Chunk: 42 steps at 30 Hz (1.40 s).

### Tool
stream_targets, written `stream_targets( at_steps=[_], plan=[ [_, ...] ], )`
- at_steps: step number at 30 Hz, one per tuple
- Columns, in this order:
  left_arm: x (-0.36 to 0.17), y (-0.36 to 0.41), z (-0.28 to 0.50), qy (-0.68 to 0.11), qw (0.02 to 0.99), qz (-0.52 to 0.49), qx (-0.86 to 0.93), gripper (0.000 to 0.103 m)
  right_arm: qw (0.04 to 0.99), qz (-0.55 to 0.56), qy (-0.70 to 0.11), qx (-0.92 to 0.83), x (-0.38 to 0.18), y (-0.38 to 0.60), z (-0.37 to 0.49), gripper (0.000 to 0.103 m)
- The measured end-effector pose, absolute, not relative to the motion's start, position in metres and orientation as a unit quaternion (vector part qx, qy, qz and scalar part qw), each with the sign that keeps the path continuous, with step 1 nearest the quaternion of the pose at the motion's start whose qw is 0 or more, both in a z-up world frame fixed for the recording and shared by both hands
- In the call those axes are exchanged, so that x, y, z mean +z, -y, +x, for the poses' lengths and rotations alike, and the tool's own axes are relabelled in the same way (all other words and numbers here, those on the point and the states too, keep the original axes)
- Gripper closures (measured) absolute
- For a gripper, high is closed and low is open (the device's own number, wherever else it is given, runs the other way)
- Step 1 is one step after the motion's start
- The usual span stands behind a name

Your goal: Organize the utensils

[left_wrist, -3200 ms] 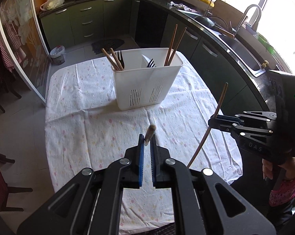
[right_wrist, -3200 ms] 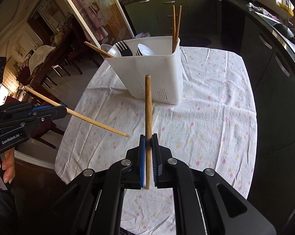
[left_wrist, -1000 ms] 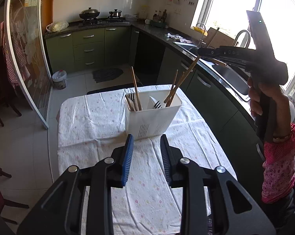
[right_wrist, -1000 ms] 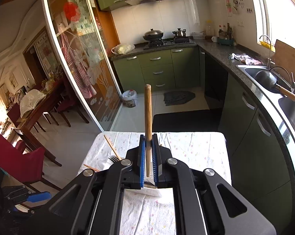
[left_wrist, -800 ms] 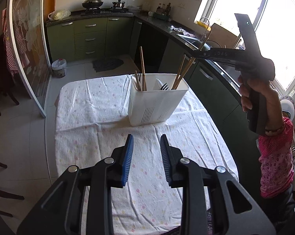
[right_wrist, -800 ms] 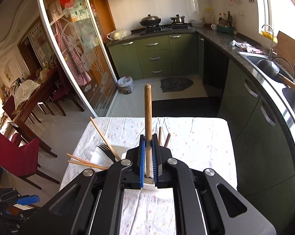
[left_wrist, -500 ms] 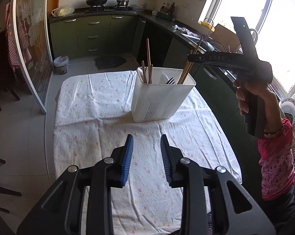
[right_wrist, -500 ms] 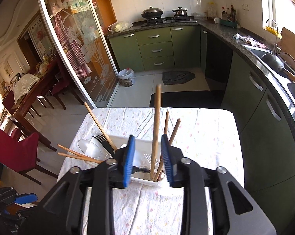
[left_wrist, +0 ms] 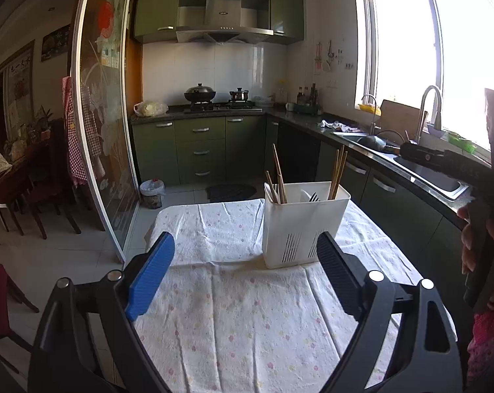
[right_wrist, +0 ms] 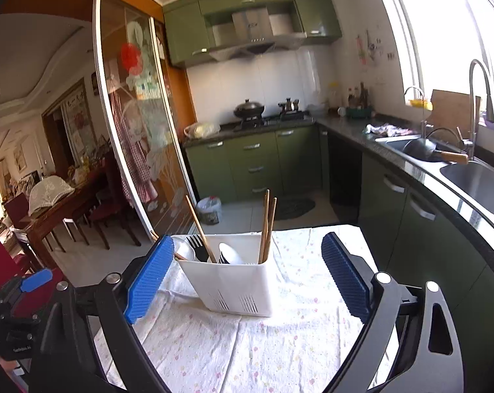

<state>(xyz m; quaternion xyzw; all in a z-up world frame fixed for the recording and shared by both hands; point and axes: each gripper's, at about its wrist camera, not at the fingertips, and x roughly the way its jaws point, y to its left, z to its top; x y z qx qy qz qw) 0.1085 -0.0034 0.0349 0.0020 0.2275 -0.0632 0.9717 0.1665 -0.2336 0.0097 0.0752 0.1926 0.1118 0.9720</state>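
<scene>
Now both spread wide, left hand-held gripper (left_wrist: pixel 243 271), right hand-held gripper (right_wrist: pixel 247 278); utensil holder (right_wrist: pixel 233 281) beyond, untouched

- The left gripper (left_wrist: pixel 243 276), which pinched a chopstick 3.2 s ago, now holds nothing; its jaws have spread from a narrow gap to wide apart.
- The right gripper (right_wrist: pixel 247 278) has let go of its chopstick and its jaws have widened further since 0.5 s ago.
- Both chopsticks now stand in the white utensil holder (right_wrist: pixel 228 280): one among the sticks (left_wrist: pixel 278 180) at its left end, one (right_wrist: pixel 266 226) at its right end.
- Both grippers have drawn back and levelled out, so the holder sits ahead between their fingers.
</scene>
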Motion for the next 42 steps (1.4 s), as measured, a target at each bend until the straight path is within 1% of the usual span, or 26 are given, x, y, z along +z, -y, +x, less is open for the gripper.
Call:
stream_targets(
  at_steps=[4, 5, 15, 21, 32, 42],
  plan=[
    [0.031, 0.006, 0.091, -0.212, 0.975, -0.004, -0.061, 0.007, 0.982, 0.068, -0.157, 0.076, -0.007, 0.237, 0.104, 0.006],
    [0.029, 0.007, 0.086, -0.208, 0.976, -0.003, -0.06, 0.007, 0.984, 0.065, -0.152, 0.068, -0.011, 0.237, 0.09, 0.005],
    [0.009, 0.004, 0.053, -0.202, 0.978, -0.02, -0.051, 0.007, 0.99, 0.032, -0.134, 0.008, -0.05, 0.228, -0.016, 0.005],
    [0.002, 0.003, 0.045, -0.214, 0.976, -0.002, -0.04, 0.007, 0.99, 0.041, -0.132, 0.004, -0.055, 0.232, -0.033, 0.005],
    [-0.001, 0.0, 0.039, -0.218, 0.975, 0.0, -0.034, 0.007, 0.991, 0.044, -0.123, -0.006, -0.041, 0.239, -0.018, 0.005],
    [-0.003, 0.0, 0.04, -0.222, 0.975, 0.002, -0.035, 0.007, 0.991, 0.048, -0.122, -0.011, -0.039, 0.245, -0.017, 0.005]
  ],
)
